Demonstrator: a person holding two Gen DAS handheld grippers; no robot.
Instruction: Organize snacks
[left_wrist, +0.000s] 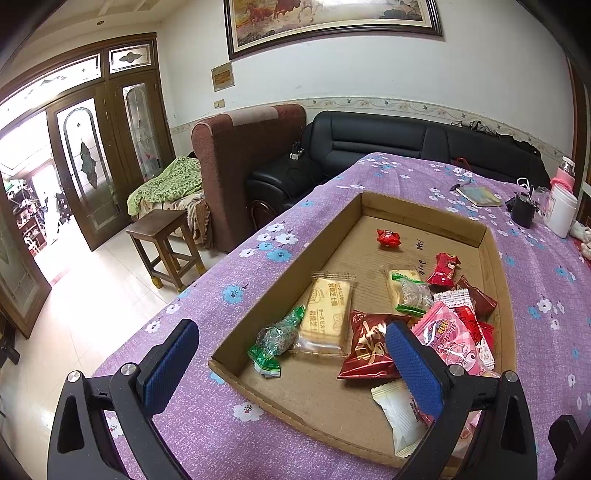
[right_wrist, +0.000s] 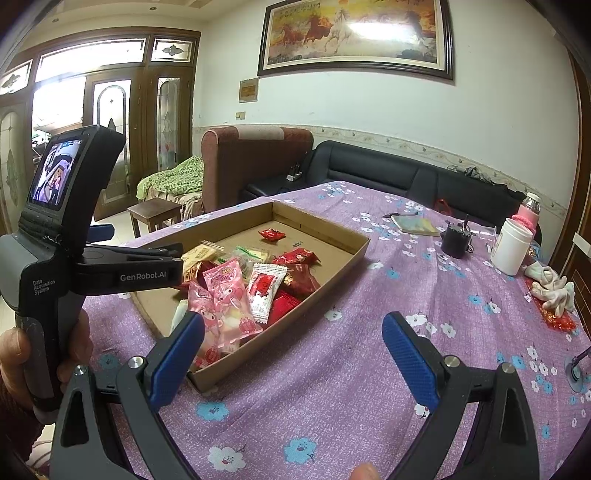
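A shallow cardboard tray lies on the purple flowered tablecloth and holds several wrapped snacks. Among them are a yellow biscuit pack, a green candy, a dark red bag, pink packets and a lone red candy near the far wall. My left gripper hangs open over the tray's near end, nothing between its fingers. In the right wrist view it shows as a black body. My right gripper is open above bare cloth, right of the tray.
At the table's far right stand a white jar, a black cup, a pink-sleeved bottle and a small notebook with a pen. White gloves lie at the right edge. A wooden stool and sofas stand beyond the table.
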